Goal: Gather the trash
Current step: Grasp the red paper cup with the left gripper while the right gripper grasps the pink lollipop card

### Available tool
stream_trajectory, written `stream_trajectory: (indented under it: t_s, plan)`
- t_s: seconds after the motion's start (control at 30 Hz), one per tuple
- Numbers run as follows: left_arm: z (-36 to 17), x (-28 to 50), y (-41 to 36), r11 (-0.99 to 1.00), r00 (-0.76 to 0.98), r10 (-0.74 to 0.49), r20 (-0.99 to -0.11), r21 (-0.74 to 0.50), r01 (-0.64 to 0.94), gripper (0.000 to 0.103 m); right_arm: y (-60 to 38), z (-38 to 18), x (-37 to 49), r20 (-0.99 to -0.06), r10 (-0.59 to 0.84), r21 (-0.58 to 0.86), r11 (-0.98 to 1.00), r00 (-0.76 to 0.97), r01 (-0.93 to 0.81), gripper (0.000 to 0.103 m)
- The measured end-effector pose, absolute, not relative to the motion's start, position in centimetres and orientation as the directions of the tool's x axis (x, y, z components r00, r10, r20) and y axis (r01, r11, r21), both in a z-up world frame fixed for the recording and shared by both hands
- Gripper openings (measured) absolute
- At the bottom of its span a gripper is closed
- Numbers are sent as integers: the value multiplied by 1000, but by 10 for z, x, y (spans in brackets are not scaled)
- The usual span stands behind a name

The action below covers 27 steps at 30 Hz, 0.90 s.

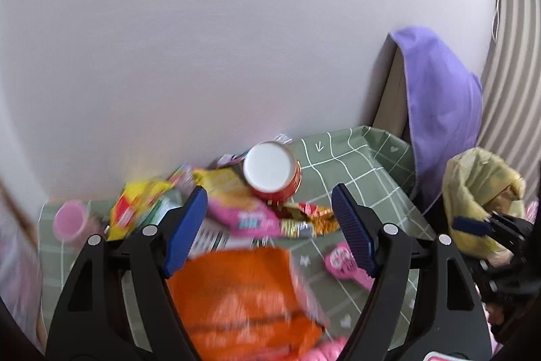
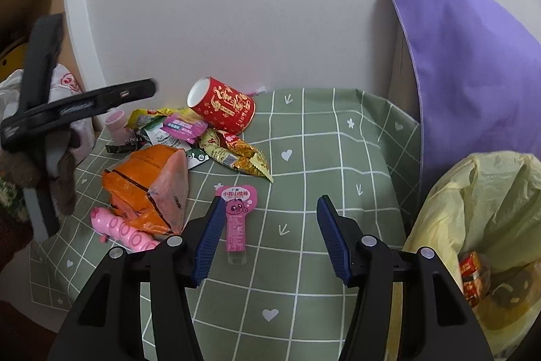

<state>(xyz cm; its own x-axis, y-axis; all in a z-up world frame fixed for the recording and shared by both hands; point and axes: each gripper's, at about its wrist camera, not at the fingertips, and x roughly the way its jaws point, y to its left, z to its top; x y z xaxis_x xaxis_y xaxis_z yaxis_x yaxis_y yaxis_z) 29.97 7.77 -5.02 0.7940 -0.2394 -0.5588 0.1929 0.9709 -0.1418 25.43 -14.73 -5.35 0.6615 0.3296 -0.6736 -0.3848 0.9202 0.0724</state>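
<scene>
Trash lies on a green checked tablecloth [image 2: 338, 158]. It includes a tipped red paper cup [image 2: 223, 107], an orange snack bag [image 2: 148, 185], a gold wrapper [image 2: 236, 154] and a pink lollipop wrapper [image 2: 236, 215]. My right gripper [image 2: 272, 208] is open just above the cloth, with the lollipop wrapper lying beside its left pad. My left gripper [image 1: 270, 215] is open over the orange bag [image 1: 243, 293], with nothing between its pads. Beyond it are the red cup [image 1: 274, 171] and several wrappers [image 1: 250, 219]. A yellow trash bag [image 2: 480, 225] stands open at the right.
A purple cloth [image 2: 473, 73] hangs over a board at the back right. A white wall runs behind the table. A small pink cup [image 2: 116, 120] and a pink toy [image 2: 125, 232] sit at the left. One of the left gripper's fingers [image 2: 101, 102] reaches over the pile.
</scene>
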Motion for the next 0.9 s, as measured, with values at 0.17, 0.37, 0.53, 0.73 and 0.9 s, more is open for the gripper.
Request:
stream_trajectory:
  t_s: [0.17,0.37,0.53,0.73,0.9]
  plan:
    - [-67,350,68,976,768,-214,-603,-153,152,72,-149,-64,252,-689,291,61,936,664,-347,53]
    - [-82,381,63,968,707,-250,-662,-200,155,51,-148,-78,256,-718,261,41,941,645,-334,53]
    - [-58,363,71,954,740,-288,-607,-245,171,51,-135,-91,261,-731,292,50,924,616,-379,53]
    - [-38,325,91,957,743,-269,-613,-256,135,51,-113,-111,269,-758,340,70,891,556,-449,53]
    - [-39,298,107,963,736,-227,-638,-258,73,51,-103,-131,285,-782,348,87,883,517,-461,46]
